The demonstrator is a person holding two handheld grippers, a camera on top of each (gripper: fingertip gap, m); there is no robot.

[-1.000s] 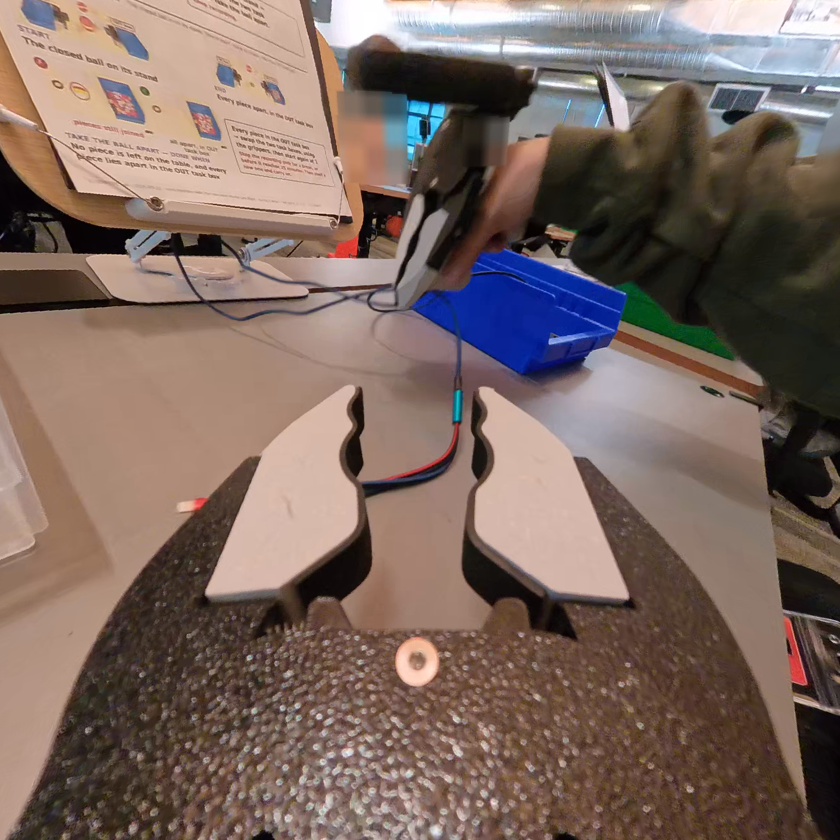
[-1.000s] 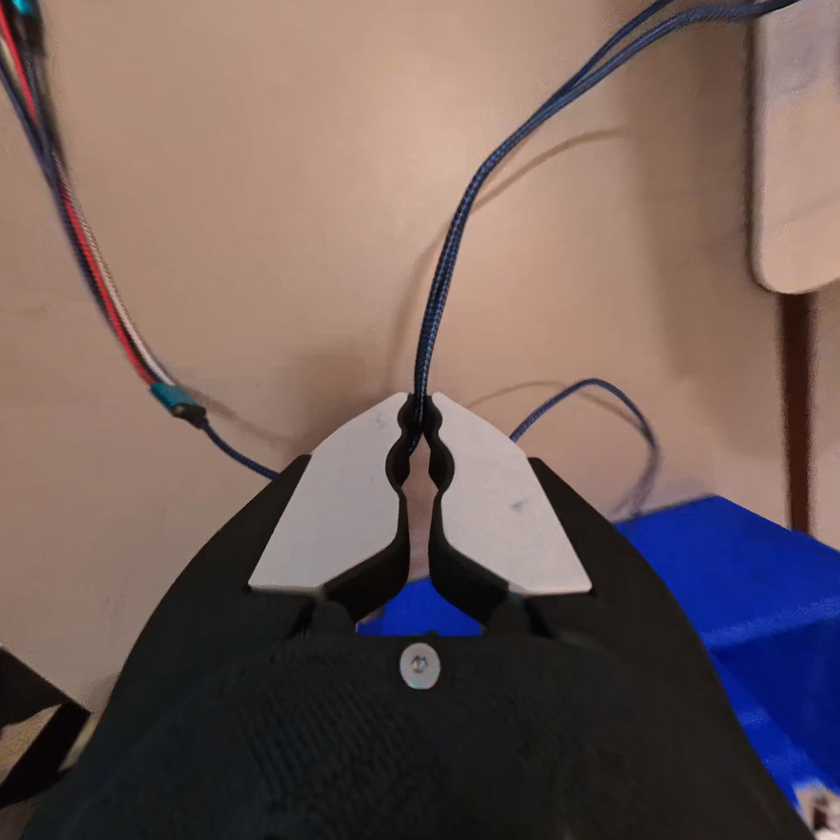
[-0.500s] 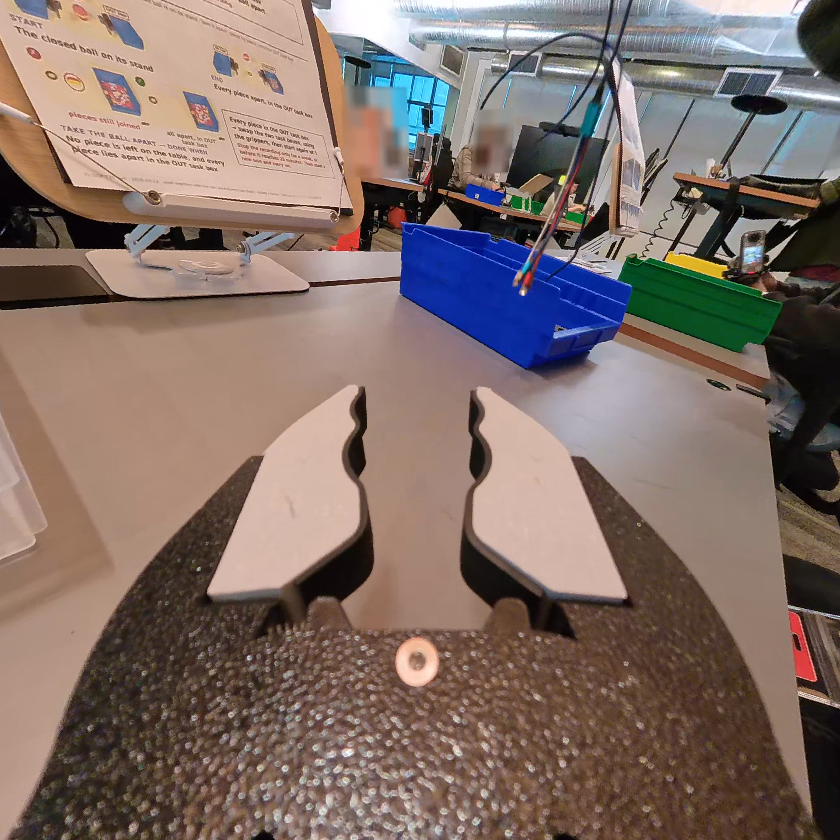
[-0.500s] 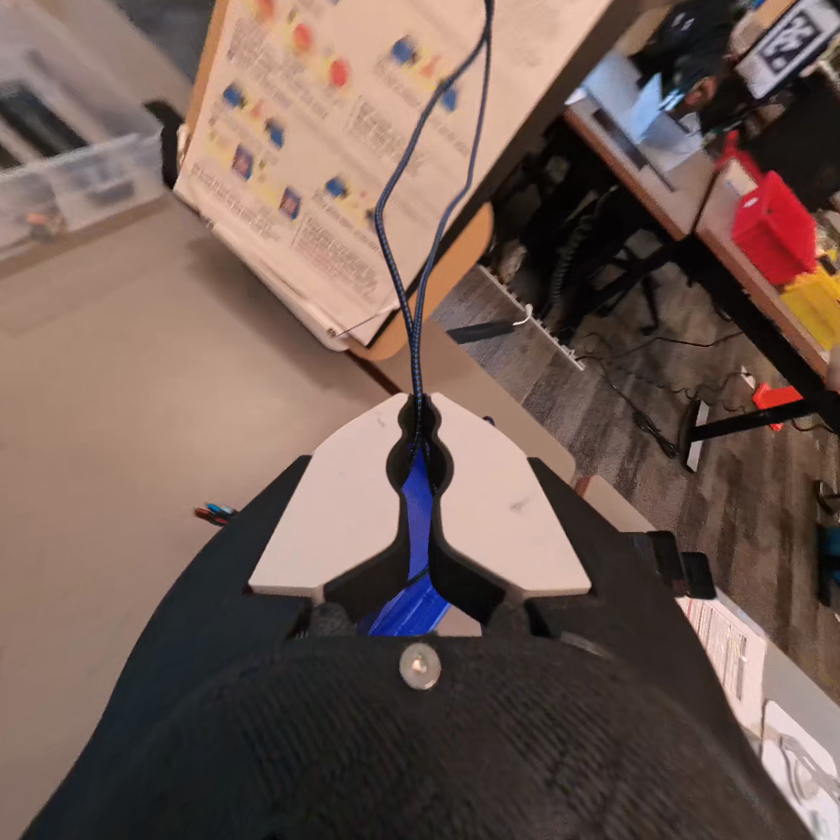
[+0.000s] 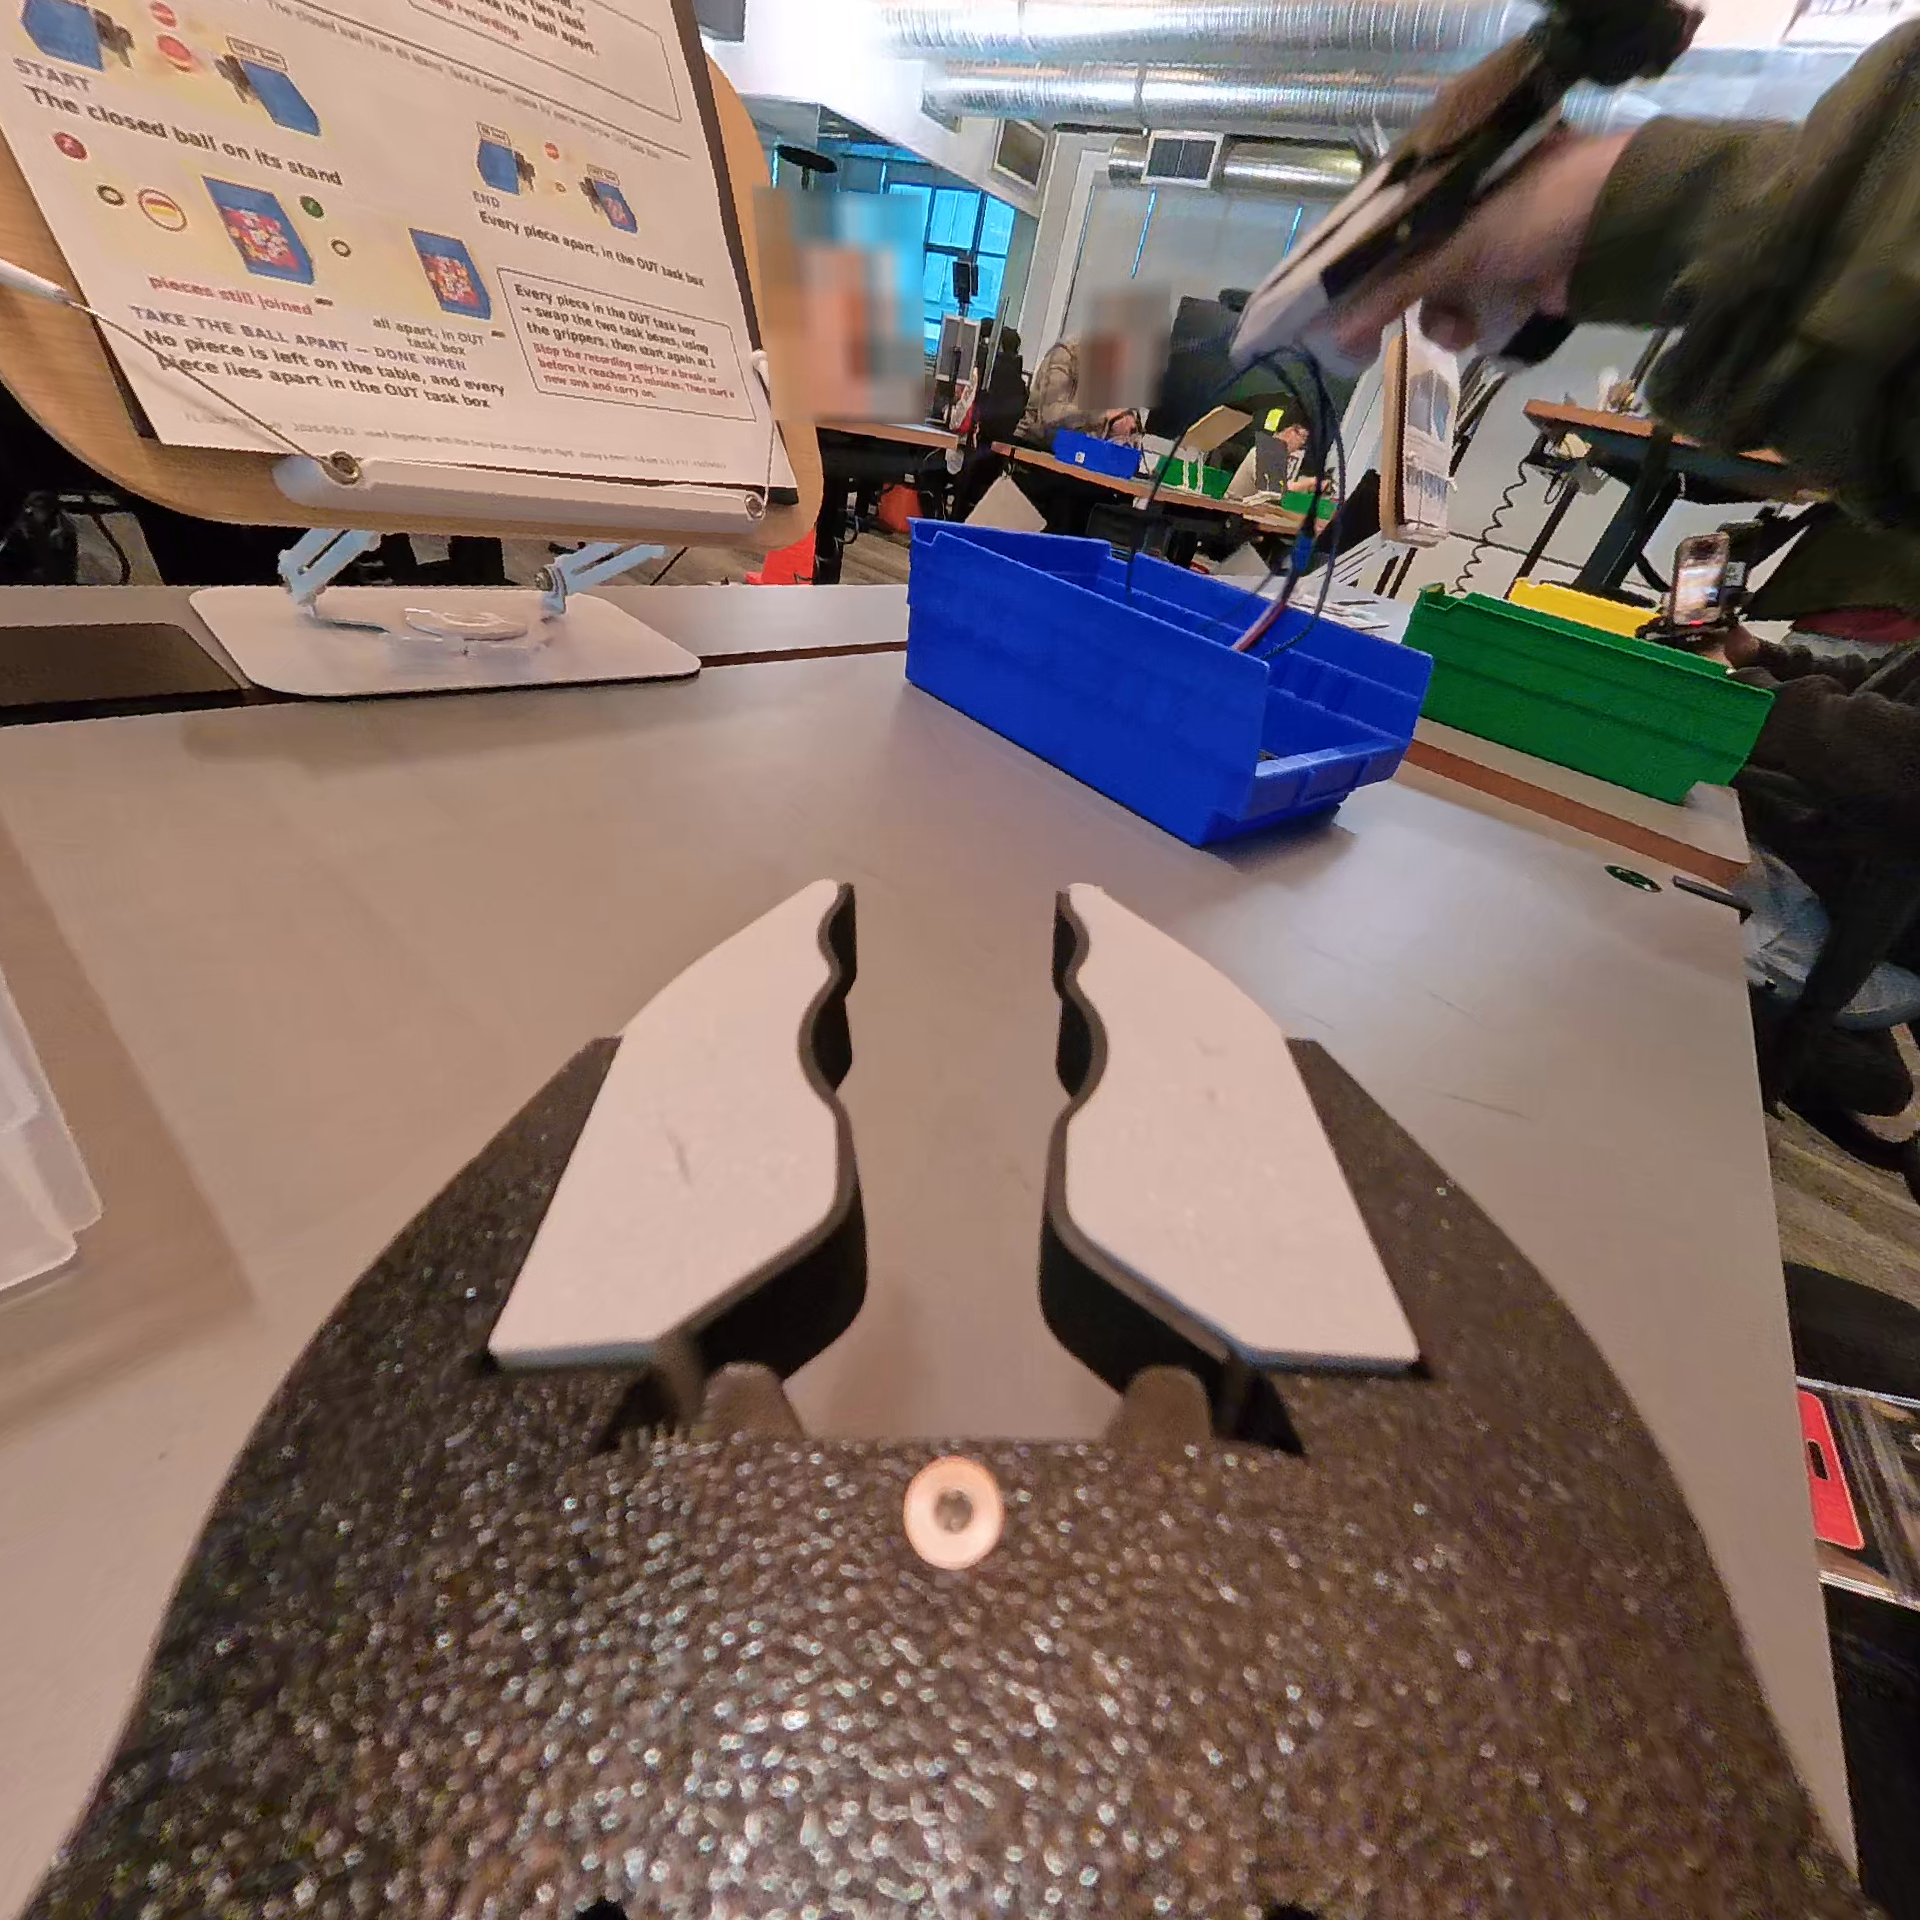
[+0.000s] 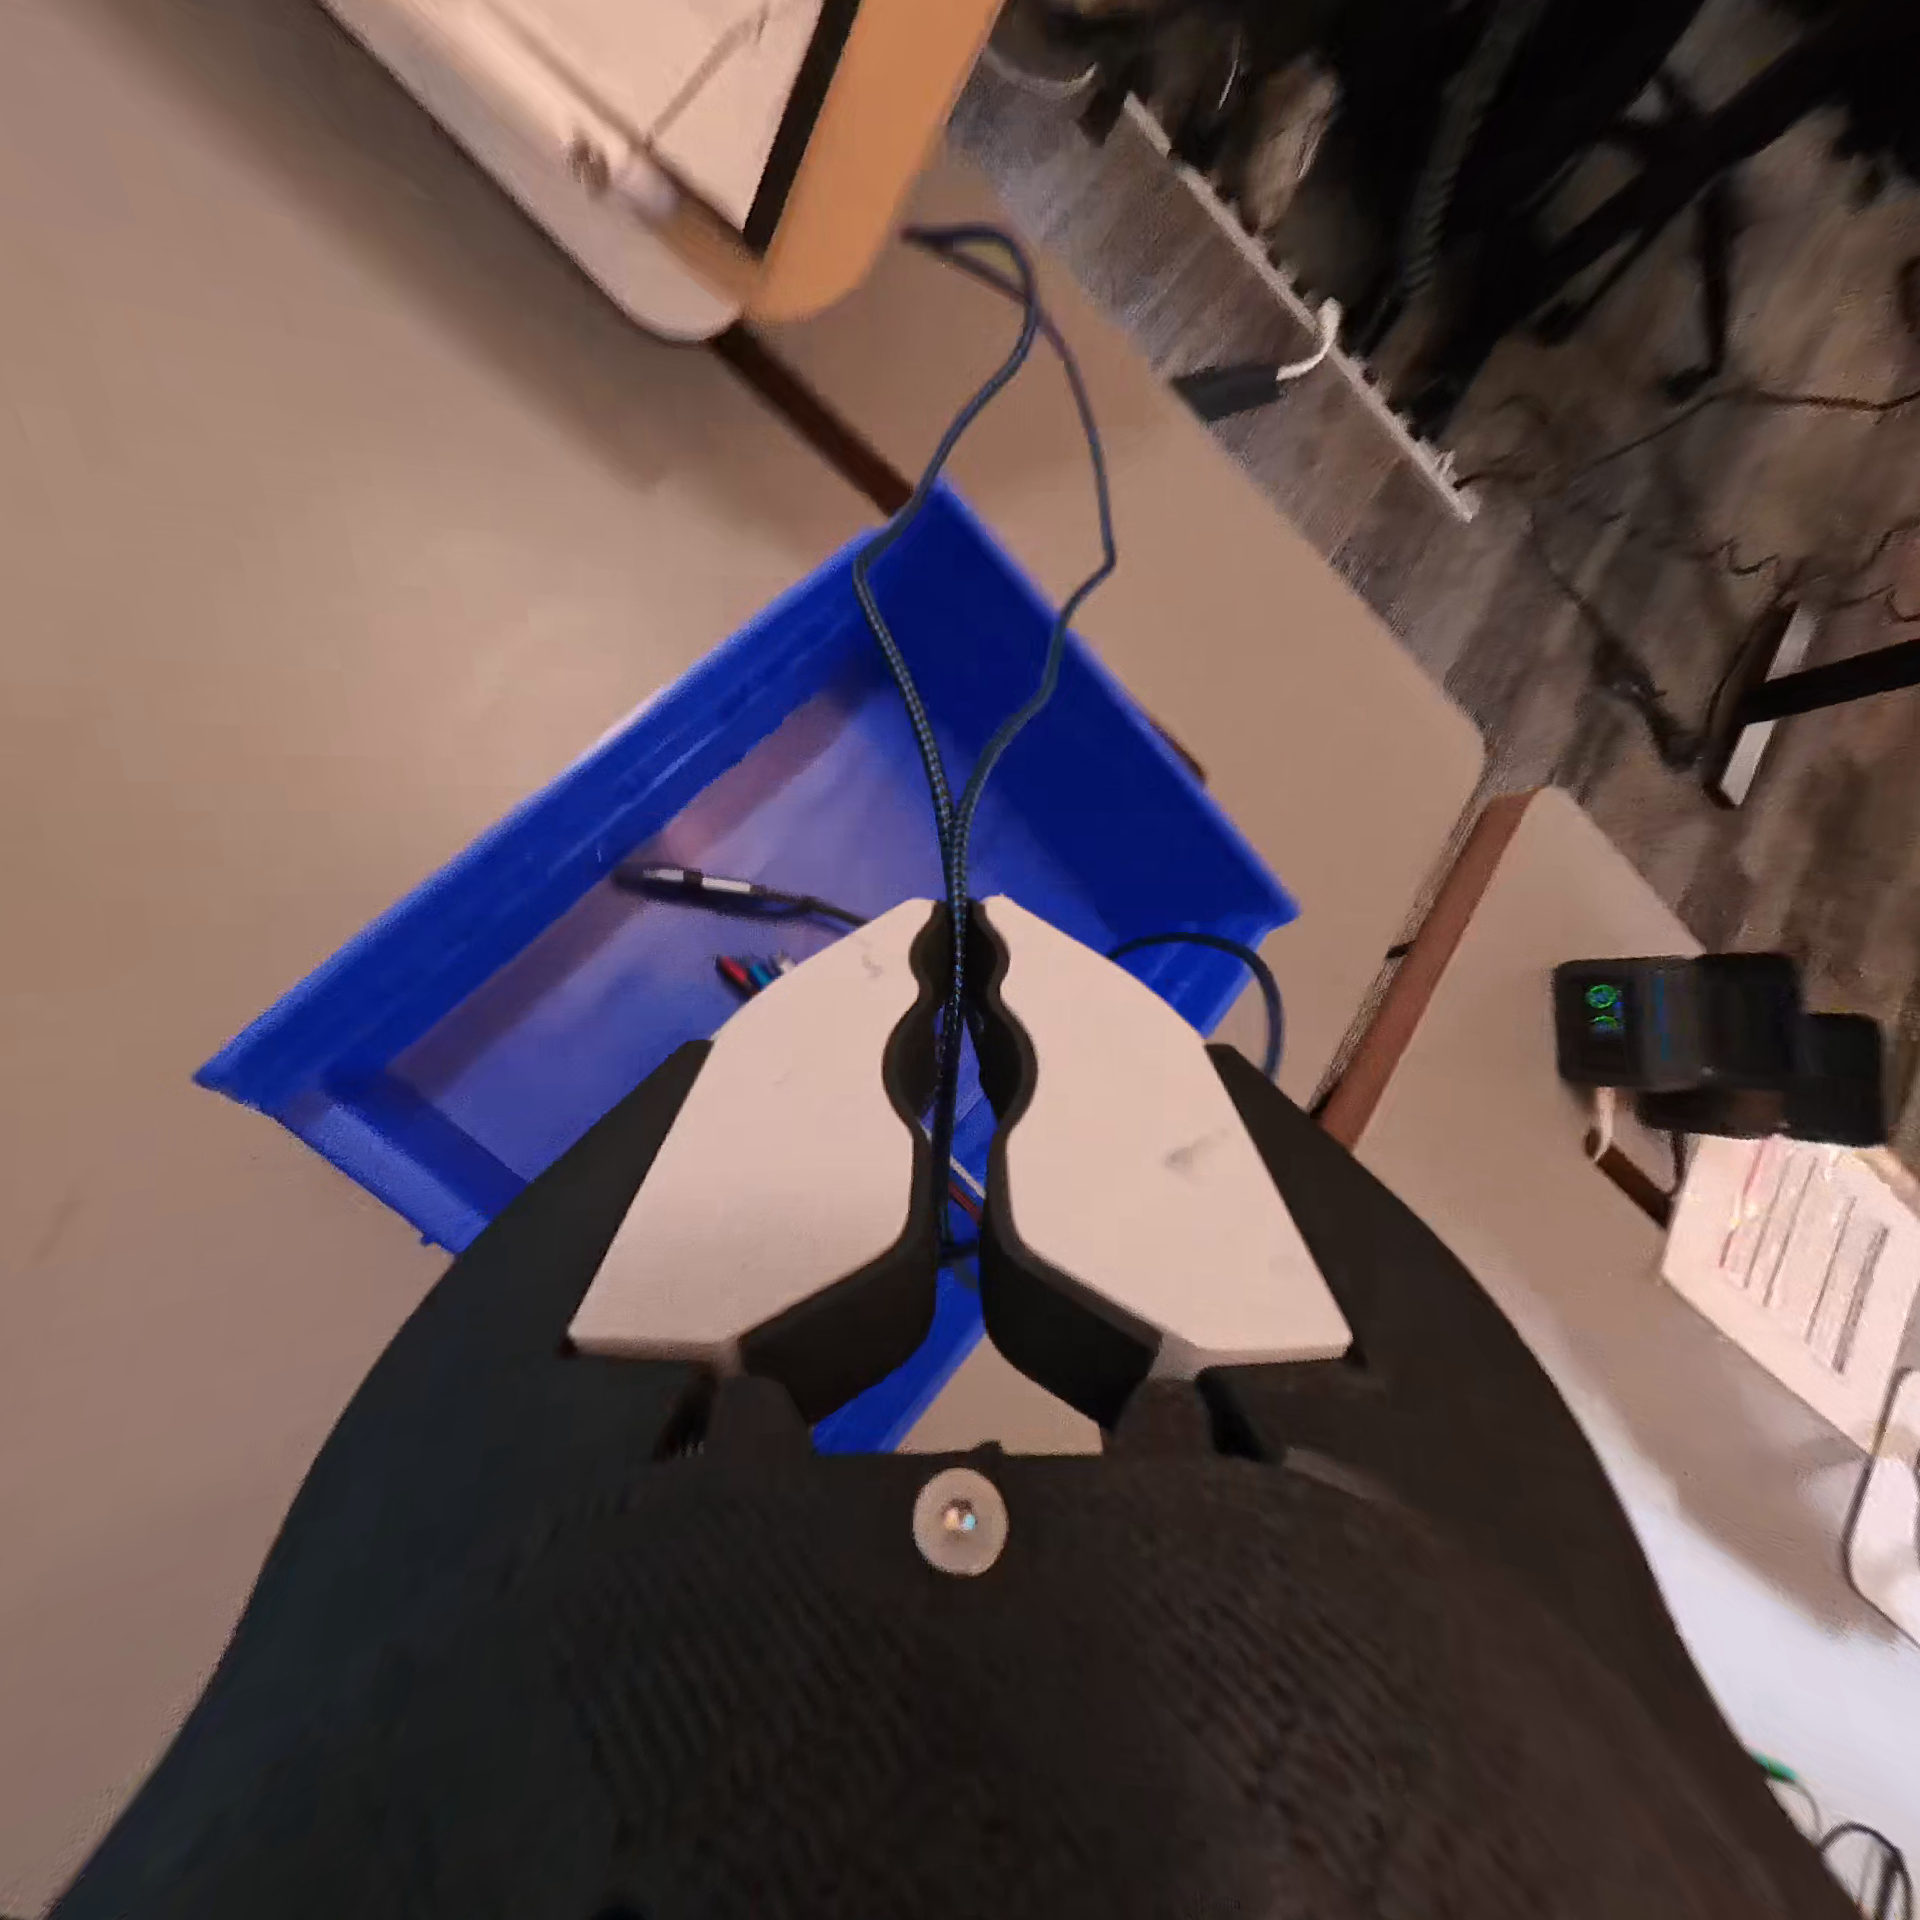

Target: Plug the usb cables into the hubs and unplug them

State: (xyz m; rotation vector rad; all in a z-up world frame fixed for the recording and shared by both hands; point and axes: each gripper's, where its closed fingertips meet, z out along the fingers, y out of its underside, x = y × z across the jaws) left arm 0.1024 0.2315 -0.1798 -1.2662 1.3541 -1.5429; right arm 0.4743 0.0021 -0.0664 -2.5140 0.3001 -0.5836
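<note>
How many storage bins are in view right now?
3: a blue bin on the table, a green bin on the next table behind it, and a yellow bin partly hidden behind the green.

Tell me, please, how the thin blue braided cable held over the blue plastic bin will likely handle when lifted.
The thin blue braided cable probably stays floppy: it hangs in loose loops from the shut right gripper. It seems light, dangling freely above the blue plastic bin. Its ends may swing.

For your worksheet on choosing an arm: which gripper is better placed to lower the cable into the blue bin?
Right. The right gripper is shut on the blue cable above the blue bin; the left gripper is open, empty.
</note>
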